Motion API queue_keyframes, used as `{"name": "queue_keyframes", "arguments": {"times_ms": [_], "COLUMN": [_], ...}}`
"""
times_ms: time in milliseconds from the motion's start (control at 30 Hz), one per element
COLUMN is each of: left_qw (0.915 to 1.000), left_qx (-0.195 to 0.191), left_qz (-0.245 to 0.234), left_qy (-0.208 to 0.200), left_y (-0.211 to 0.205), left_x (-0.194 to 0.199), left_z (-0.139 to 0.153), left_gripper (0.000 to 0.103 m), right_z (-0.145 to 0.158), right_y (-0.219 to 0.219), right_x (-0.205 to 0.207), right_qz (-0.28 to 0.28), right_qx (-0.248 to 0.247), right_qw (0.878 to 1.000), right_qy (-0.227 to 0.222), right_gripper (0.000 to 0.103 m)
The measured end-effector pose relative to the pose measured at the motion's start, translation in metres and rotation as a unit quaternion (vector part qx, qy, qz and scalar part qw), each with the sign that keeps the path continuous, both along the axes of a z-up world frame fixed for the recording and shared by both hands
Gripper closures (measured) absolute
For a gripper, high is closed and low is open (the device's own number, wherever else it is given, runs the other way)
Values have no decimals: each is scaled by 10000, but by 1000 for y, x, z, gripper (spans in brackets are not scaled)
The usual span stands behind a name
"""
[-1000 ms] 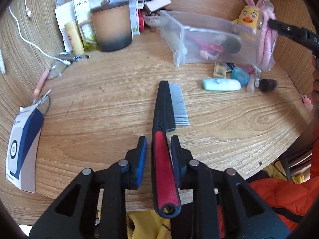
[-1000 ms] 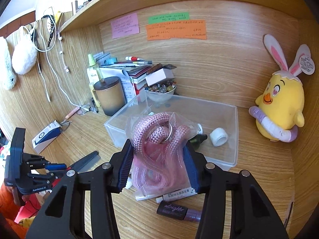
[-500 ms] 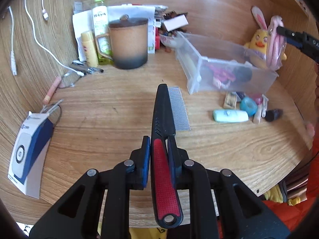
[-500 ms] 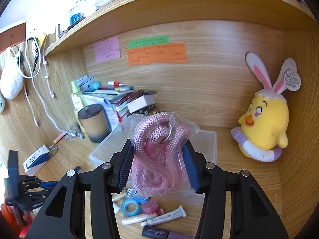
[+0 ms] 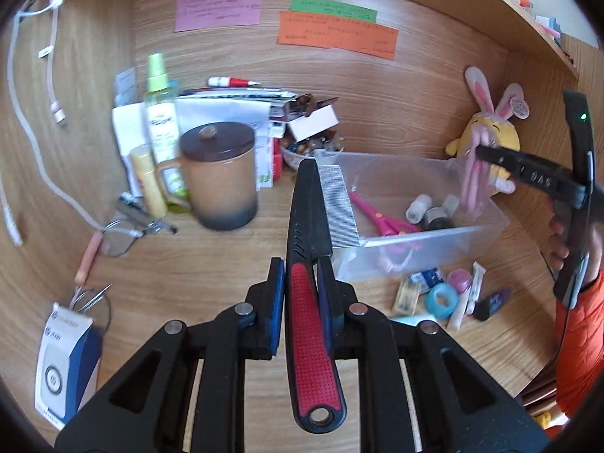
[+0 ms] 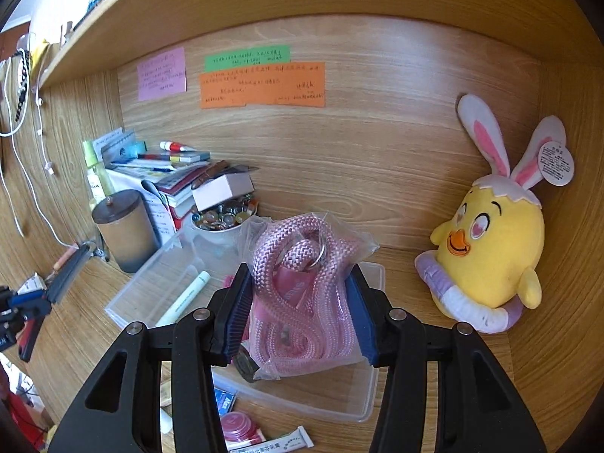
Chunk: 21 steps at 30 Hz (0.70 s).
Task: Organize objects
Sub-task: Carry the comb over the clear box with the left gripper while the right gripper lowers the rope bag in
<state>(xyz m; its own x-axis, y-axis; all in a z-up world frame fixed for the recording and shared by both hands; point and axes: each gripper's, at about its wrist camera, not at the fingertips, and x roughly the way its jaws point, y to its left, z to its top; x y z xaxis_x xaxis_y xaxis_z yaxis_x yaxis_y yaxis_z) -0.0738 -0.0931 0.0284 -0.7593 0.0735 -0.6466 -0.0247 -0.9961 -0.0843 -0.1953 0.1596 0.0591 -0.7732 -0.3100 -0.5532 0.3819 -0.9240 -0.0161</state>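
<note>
Clutter on the wooden desk [image 5: 234, 264] was what we were sorting, and we place everything by the clear plastic bin [image 5: 487, 222] standing on it. Our left gripper [image 5: 300, 275] was clenched on a comb [image 5: 309, 302], its pads pressing the red-and-black handle while the black spine and fine metal teeth reached forward, lifted off the desk, with the tip lying over the bin's near-left corner in that view. Our right gripper [image 6: 298, 302] was clenched on a clear bag of pink rope [image 6: 302, 287], held above the bin [image 6: 362, 404], with a metal ring showing among the coils. Inside the bin we saw pink scissors [image 5: 381, 221] and some small bottles [image 5: 426, 207]. In front of the bin, loose on the desk, lay a blue tape roll [image 5: 441, 300], a pink round case [image 5: 458, 277], a dark tube [image 5: 492, 300] and a few small packets. Left of the bin stood a lidded brown mug [image 5: 219, 185], with a green spray bottle [image 5: 160, 113] behind it and a blue-and-white box [image 5: 64, 362] further left, near the desk's edge. Right of the bin sat a yellow chick plush [image 6: 494, 241] with rabbit ears. Behind the bin a bowl of glass beads [image 6: 222, 219] stood beside a stack of books [image 6: 170, 173], and coloured notes [image 6: 260, 83] were stuck to the back wall.
</note>
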Motion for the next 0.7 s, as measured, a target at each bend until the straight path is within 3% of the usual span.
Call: {"name": "queue_keyframes", "arguments": {"times_ms": [233,700], "left_qw": [9990,9924], "left_qx": [48,-142], "left_qz": [-403,-960], "left_qy": [-164,-755], "left_y": [29,74], "left_x": [-43,-106], "left_z": [0,-17], "left_gripper": [86,86], "right_z": [-28,-58], "right_y": [-14,-34], "right_x": [-20,-22], "right_qz": [298,766], "right_qx": [262,657], "right_qw": [9982,9914], "right_qy": [-451,-836], "right_gripper": [58,55]}}
